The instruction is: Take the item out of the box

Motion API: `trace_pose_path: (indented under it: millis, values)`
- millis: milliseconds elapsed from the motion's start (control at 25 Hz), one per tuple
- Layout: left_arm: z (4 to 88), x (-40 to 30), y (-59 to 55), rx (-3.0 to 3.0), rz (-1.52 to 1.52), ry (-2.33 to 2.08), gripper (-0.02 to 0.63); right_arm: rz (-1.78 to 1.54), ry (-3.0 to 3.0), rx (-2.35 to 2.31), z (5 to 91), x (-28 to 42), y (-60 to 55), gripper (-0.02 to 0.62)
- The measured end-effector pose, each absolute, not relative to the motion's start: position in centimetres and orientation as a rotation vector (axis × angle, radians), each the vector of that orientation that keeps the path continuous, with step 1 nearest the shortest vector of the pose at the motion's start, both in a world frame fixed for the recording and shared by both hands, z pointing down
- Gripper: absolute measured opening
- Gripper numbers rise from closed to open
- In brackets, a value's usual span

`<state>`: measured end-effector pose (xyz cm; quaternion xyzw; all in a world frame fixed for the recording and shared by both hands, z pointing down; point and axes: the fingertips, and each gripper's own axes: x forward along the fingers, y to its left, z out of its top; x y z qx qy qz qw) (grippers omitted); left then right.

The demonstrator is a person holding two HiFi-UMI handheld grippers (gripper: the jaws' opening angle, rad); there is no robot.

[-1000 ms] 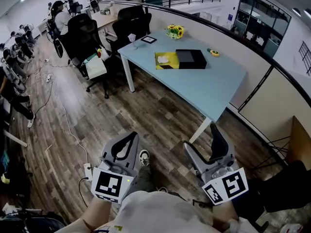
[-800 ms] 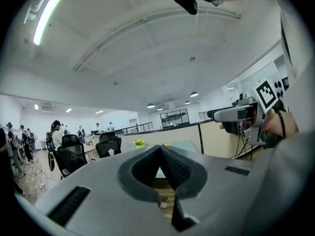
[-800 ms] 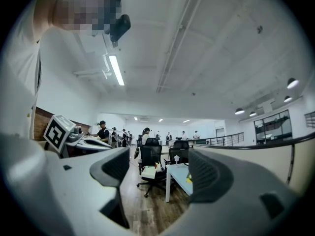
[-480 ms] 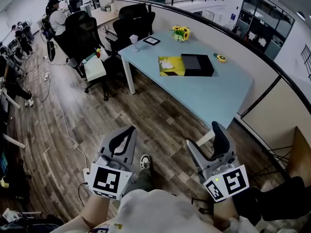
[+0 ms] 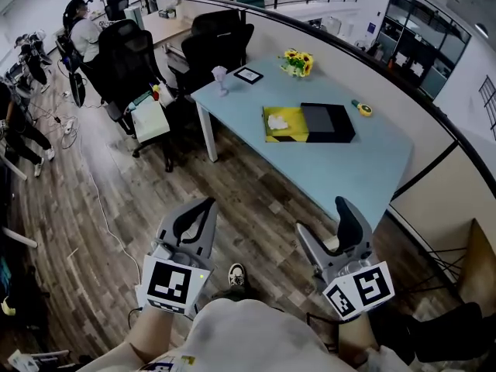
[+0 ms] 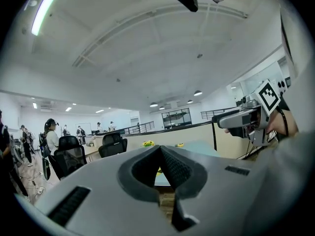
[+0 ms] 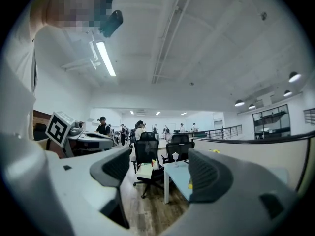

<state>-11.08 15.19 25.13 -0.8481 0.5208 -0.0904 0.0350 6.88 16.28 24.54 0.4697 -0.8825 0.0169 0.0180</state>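
An open box lies far ahead on the light blue table (image 5: 341, 169): a yellow part (image 5: 284, 124) with something white (image 5: 277, 120) in it, and a black part (image 5: 328, 122) beside it. Both grippers are held low over the wooden floor, well short of the table. My left gripper (image 5: 204, 204) (image 6: 160, 149) is shut, jaw tips touching, with nothing in it. My right gripper (image 5: 321, 215) (image 7: 158, 157) is open and empty; between its jaws the table's near end (image 7: 178, 173) shows in the distance.
On the table also stand sunflowers (image 5: 298, 62), a small frame (image 5: 249, 74), a white cup (image 5: 220, 74) and a yellow tape measure (image 5: 361, 108). Black office chairs (image 5: 218, 43) stand left of the table. A curved partition (image 5: 403, 107) runs behind it. Seated people (image 5: 80, 29) are at far left.
The view has moved nearer to the table, and the box has drifted right and down in the picture. Both grippers keep their pose: left shut, right open.
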Motion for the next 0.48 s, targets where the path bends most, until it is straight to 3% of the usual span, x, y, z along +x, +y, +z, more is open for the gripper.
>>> trace_pose_path:
  millis: [480]
  values:
    - [25.2,-18.3,6.0,-2.586,-0.244,1.643,0.003,0.055,-2.730,1.465,24.8,1.0,6.7,0.369]
